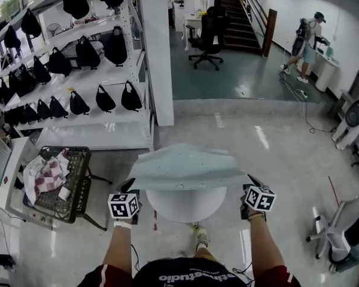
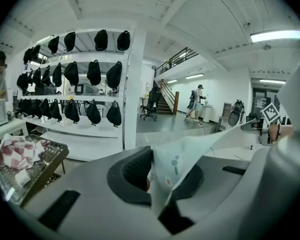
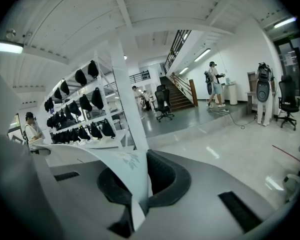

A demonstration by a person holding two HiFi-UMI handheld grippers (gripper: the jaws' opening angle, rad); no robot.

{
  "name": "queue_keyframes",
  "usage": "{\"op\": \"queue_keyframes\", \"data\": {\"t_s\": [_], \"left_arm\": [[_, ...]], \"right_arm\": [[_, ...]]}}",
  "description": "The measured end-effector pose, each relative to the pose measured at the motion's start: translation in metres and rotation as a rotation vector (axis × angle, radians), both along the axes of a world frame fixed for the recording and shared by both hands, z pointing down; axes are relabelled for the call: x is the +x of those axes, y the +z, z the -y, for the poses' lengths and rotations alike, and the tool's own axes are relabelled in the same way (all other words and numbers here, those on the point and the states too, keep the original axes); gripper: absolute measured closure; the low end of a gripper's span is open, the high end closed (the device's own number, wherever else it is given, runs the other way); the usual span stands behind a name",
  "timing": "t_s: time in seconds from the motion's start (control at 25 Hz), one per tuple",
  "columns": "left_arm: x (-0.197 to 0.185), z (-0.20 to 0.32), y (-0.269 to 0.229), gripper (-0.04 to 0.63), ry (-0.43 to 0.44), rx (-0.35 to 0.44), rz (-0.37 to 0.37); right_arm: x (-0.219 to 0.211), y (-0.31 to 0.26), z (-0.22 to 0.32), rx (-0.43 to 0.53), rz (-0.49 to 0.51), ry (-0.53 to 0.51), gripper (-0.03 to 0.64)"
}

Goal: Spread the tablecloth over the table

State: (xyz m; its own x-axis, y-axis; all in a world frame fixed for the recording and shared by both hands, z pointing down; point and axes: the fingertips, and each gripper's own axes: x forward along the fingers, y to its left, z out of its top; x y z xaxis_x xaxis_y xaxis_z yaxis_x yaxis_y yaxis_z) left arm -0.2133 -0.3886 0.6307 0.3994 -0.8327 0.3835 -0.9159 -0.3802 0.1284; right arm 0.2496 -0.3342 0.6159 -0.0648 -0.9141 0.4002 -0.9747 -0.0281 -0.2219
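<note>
A pale tablecloth (image 1: 182, 167) with small printed specks hangs stretched between my two grippers, billowing above a round white table (image 1: 185, 207). My left gripper (image 1: 130, 187) pinches the cloth's near left corner, and my right gripper (image 1: 251, 185) pinches the near right corner. In the left gripper view the cloth (image 2: 190, 154) runs out of the shut jaws of the left gripper (image 2: 162, 179) toward the right. In the right gripper view the cloth (image 3: 115, 164) leaves the shut jaws of the right gripper (image 3: 137, 186) toward the left. The cloth's far edge floats free above the floor beyond the table.
A black wire basket (image 1: 78, 187) with checked cloths stands at my left. Behind it are white shelves (image 1: 84, 76) hung with black bags and a white pillar (image 1: 158, 52). A black office chair (image 1: 208, 37) and a person (image 1: 305, 40) are far off; more chairs line the right edge.
</note>
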Motion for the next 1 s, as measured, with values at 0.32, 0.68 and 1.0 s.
{"op": "queue_keyframes", "data": {"t_s": [0.32, 0.68, 1.0], "left_arm": [[0.0, -0.012, 0.041, 0.554, 0.015, -0.079, -0.012], [0.006, -0.02, 0.06, 0.554, 0.044, -0.137, -0.024], [0.014, -0.022, 0.068, 0.552, 0.04, -0.169, -0.063]], "right_arm": [[-0.001, 0.047, -0.032, -0.124, 0.008, 0.005, 0.558], [0.004, 0.083, -0.078, -0.29, -0.036, -0.011, 0.489], [0.011, 0.097, -0.115, -0.421, -0.017, -0.062, 0.488]]}}
